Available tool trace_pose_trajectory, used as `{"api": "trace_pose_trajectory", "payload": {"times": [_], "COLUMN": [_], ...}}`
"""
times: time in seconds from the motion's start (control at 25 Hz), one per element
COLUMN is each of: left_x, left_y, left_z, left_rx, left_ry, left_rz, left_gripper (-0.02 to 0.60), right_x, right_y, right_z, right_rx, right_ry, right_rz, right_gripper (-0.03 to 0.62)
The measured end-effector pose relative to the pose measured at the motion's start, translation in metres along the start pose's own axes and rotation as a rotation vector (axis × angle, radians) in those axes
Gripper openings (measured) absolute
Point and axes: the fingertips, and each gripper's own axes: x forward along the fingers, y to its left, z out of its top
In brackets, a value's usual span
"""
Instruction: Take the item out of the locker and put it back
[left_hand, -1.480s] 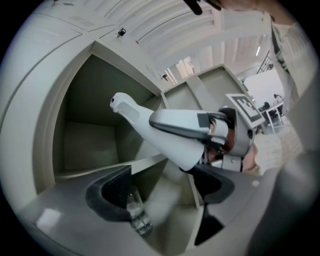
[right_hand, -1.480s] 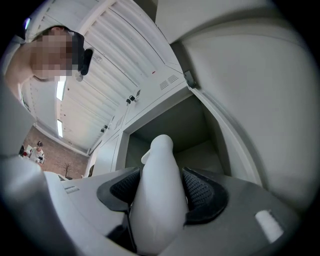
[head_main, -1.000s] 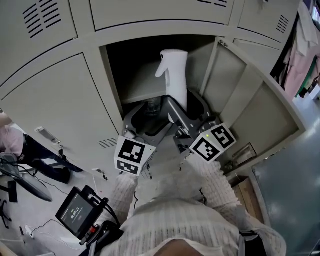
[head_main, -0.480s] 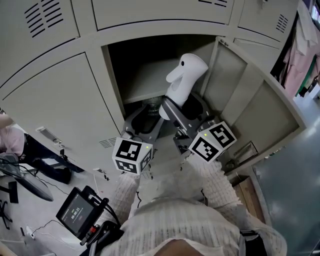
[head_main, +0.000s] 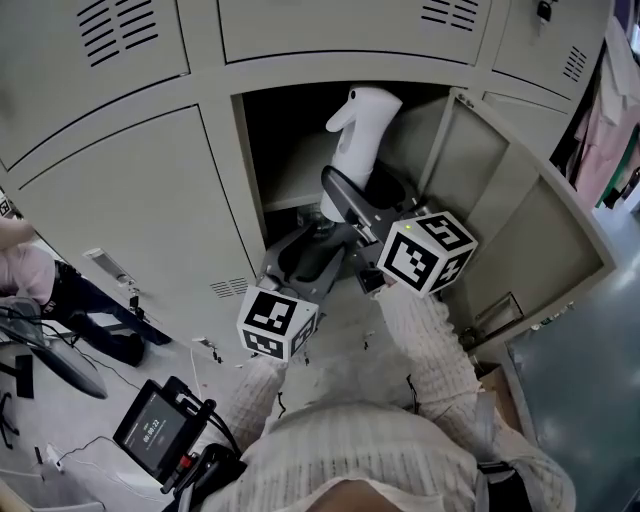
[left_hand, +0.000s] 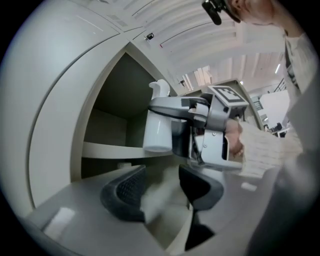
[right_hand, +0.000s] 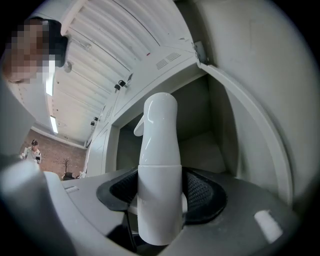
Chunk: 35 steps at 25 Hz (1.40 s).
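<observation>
Head view: the right gripper (head_main: 345, 195) is clamped on the lower body of a white spray bottle (head_main: 360, 130), which stands upright at the mouth of the open locker (head_main: 255, 160), its nozzle head just inside the opening. The left gripper (head_main: 310, 245) waits just below, beside the bottle's base. The locker door (head_main: 520, 230) is swung wide to the right. A small screen (head_main: 155, 425) and cables lie on the floor, well apart.

Left gripper view: its jaws have just been closing and stand part-way apart, with nothing between them. Ahead, the bottle hangs in front of the locker shelf (left_hand: 115, 150).

Right gripper view: both ribbed pads (right_hand: 200, 195) press the bottle's white barrel (right_hand: 159, 165), which is straight and centred.

The step probably calls for a steady, upright carry with a low grip, as the bottle looks top-heavy. The door's edge at right and the left gripper below are the likeliest things to be knocked.
</observation>
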Motion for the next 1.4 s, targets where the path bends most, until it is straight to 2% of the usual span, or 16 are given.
{"api": "trace_pose_trajectory", "payload": {"times": [0.24,0.56,0.8,1.12,1.4], "left_x": [-0.003,-0.006,-0.010,-0.008,-0.006], "left_y": [0.001,0.000,-0.001,0.000,-0.001], "left_z": [0.004,0.004,0.002,0.000,-0.003], "left_rx": [-0.005,-0.010,-0.006,-0.013,-0.021], "left_ry": [-0.014,-0.012,-0.003,0.003,0.015], "left_rz": [-0.004,-0.011,-0.011,-0.023,-0.037], "left_gripper": [0.201,0.201,0.201,0.201,0.201], "right_x": [0.017,0.043,0.066,0.082,0.084], "right_y": [0.000,-0.003,-0.015,-0.019,-0.020], "right_z": [0.003,0.015,0.001,-0.011,-0.012], "right_rx": [-0.024,-0.090,-0.114,-0.267,-0.253], "right_ry": [0.081,0.082,0.124,0.181,0.197], "right_rz": [-0.001,-0.012,-0.046,-0.120,-0.121], "right_gripper": [0.262,0.262,0.262,0.262,0.261]}}
